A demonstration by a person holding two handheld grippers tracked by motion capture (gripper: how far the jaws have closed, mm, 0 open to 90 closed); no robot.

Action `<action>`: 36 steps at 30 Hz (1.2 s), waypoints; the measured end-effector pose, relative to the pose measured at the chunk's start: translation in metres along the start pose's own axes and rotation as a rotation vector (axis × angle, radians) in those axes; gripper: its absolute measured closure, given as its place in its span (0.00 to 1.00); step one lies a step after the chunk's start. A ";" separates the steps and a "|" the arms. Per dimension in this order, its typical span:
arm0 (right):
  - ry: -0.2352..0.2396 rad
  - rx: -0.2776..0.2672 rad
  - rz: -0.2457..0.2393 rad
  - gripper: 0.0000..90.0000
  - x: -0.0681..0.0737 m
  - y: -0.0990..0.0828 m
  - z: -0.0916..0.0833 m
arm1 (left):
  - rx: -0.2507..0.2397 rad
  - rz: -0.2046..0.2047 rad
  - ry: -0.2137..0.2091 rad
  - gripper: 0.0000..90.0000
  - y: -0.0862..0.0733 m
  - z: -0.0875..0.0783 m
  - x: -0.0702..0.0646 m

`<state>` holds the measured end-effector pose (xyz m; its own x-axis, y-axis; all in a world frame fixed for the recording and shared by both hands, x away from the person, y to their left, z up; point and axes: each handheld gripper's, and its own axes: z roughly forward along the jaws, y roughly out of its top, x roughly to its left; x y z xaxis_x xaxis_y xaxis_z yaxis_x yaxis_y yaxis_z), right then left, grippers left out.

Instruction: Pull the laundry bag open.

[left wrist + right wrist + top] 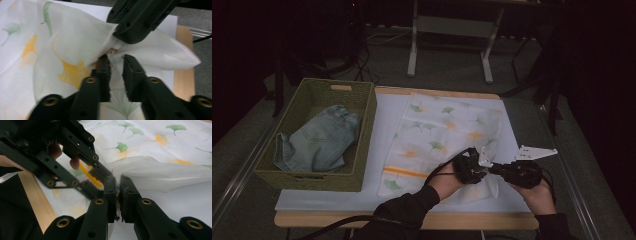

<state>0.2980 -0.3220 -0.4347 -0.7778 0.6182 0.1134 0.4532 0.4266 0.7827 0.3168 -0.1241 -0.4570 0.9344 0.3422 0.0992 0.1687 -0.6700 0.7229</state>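
A white mesh laundry bag printed with green and orange ginkgo leaves lies flat on the white table top. An orange zip strip runs along its near end. At the bag's near right corner both grippers meet tip to tip. My left gripper is shut on a bunched fold of mesh. My right gripper faces it and pinches the same raised fold between nearly touching jaws. The mesh lifts into a small ridge between them.
A woven green basket stands at the table's left with folded light-blue jeans inside. The wooden front edge runs below the person's dark sleeves. Table legs and cables stand on the floor beyond.
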 end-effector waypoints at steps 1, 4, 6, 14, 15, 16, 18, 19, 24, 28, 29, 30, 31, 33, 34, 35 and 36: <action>0.002 -0.001 -0.001 0.94 0.000 0.000 0.000 | -0.002 0.003 0.001 0.97 0.000 -0.001 0.000; -0.003 0.000 0.002 0.94 -0.001 0.000 -0.001 | 0.008 0.012 0.004 1.00 0.000 -0.002 0.000; -0.007 0.002 0.007 0.94 -0.002 -0.001 -0.002 | 0.025 0.016 0.007 1.00 0.000 -0.003 0.000; -0.033 0.012 0.026 0.94 -0.007 -0.004 0.001 | 0.048 -0.003 -0.009 1.00 -0.001 -0.007 0.002; -0.037 0.010 0.027 0.94 -0.008 -0.004 0.000 | 0.056 -0.001 -0.010 1.00 -0.001 -0.007 0.002; -0.041 0.015 0.028 0.94 -0.009 -0.005 0.000 | 0.056 -0.006 -0.010 1.00 -0.002 -0.007 0.003; -0.042 0.006 0.034 0.94 -0.011 -0.006 -0.002 | 0.067 0.004 -0.008 1.00 -0.003 -0.008 0.003; -0.048 0.007 0.033 0.94 -0.012 -0.006 -0.002 | 0.064 -0.010 -0.022 1.00 -0.004 -0.008 0.004; -0.061 0.012 0.038 0.94 -0.014 -0.008 -0.003 | 0.089 -0.001 -0.017 1.00 -0.010 -0.010 0.005; -0.053 0.014 0.044 0.94 -0.016 -0.010 -0.002 | 0.096 -0.006 -0.021 1.00 -0.016 -0.015 0.008; -0.053 0.016 0.043 0.94 -0.016 -0.010 -0.001 | 0.097 -0.008 -0.019 1.00 -0.018 -0.016 0.008; -0.051 0.017 0.045 0.94 -0.016 -0.010 -0.001 | 0.105 -0.007 -0.021 1.00 -0.019 -0.017 0.009; -0.053 0.017 0.045 0.94 -0.015 -0.010 0.000 | 0.104 -0.009 -0.019 1.00 -0.020 -0.019 0.009; -0.050 0.017 0.045 0.94 -0.015 -0.009 0.002 | 0.112 -0.007 -0.021 1.00 -0.022 -0.021 0.010; -0.048 0.019 0.045 0.94 -0.015 -0.009 0.002 | 0.112 -0.011 -0.022 1.00 -0.024 -0.022 0.011; -0.053 0.019 0.040 0.94 -0.015 -0.009 0.003 | 0.116 -0.015 -0.026 1.00 -0.025 -0.023 0.012; -0.051 0.019 0.042 0.94 -0.015 -0.008 0.003 | 0.116 -0.014 -0.022 1.00 -0.027 -0.024 0.013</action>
<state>0.3071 -0.3329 -0.4448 -0.7349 0.6685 0.1144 0.4937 0.4117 0.7660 0.3169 -0.0860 -0.4585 0.9382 0.3382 0.0738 0.2156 -0.7378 0.6397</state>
